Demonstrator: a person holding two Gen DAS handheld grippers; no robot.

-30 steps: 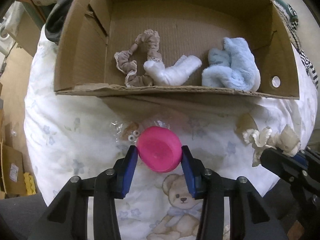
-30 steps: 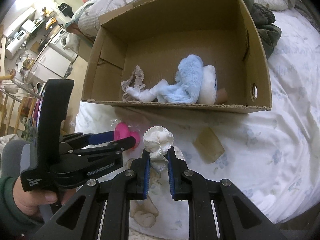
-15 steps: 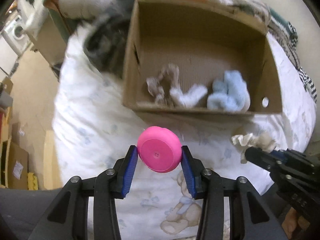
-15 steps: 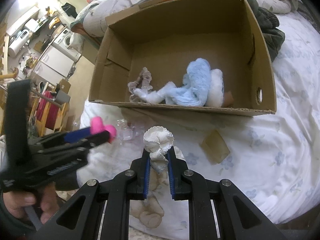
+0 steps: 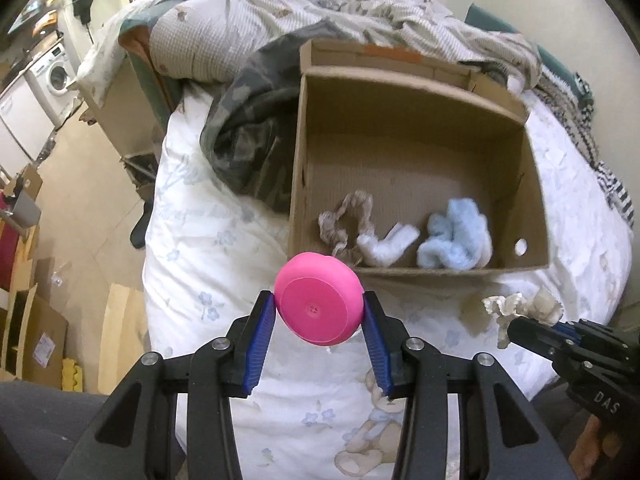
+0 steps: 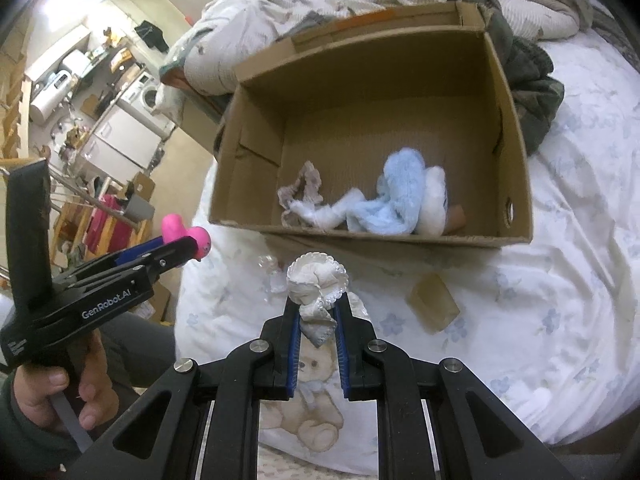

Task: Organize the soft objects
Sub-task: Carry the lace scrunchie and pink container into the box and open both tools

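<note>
While left tongs marked "GenRobot.AI" clamp a pink toy, right tongs pinch a white scrunchie.

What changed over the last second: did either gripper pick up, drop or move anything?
The left gripper lifted the pink round toy off the bedsheet and pulled back from the cardboard box, still clamped on it. Nothing was released. The right gripper kept its hold on the cream scrunchie. The box contents, beige scrunchie, white piece and blue plush, stayed put.
</note>
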